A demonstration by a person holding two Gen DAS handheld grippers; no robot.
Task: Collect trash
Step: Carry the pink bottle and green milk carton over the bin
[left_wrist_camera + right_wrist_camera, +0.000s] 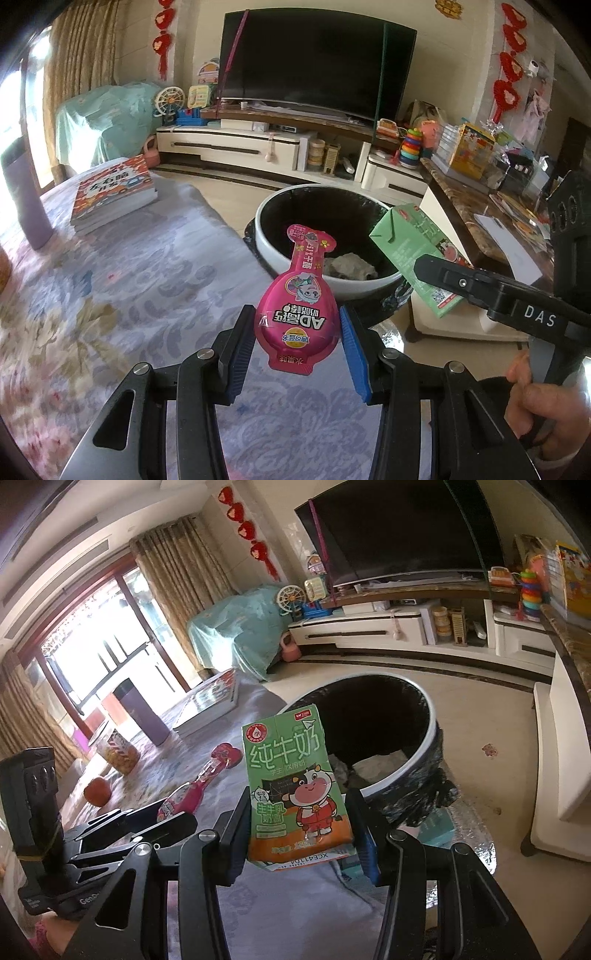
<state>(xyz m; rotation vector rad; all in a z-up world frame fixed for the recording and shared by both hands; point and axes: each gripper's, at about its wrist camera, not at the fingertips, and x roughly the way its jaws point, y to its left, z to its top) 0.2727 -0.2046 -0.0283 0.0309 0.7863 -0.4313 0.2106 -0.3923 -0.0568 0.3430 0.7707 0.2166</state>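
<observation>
My left gripper (297,338) is shut on a pink snack pouch (297,308) and holds it upright above the table edge, short of the round trash bin (273,236). My right gripper (299,830) is shut on a green milk carton (295,786), held upright beside the bin's near rim (430,734). The carton (410,243) and the right gripper (461,282) show at the right of the left wrist view. The pouch (188,797) and left gripper (155,821) show at the left of the right wrist view. The bin has a black liner and crumpled paper (351,266) inside.
The table wears a floral cloth (110,295). On it are a stack of books (110,192), a purple cup (142,716), a snack can (120,755) and an orange fruit (96,792). A TV stand (258,144) and a cluttered counter (480,184) lie beyond.
</observation>
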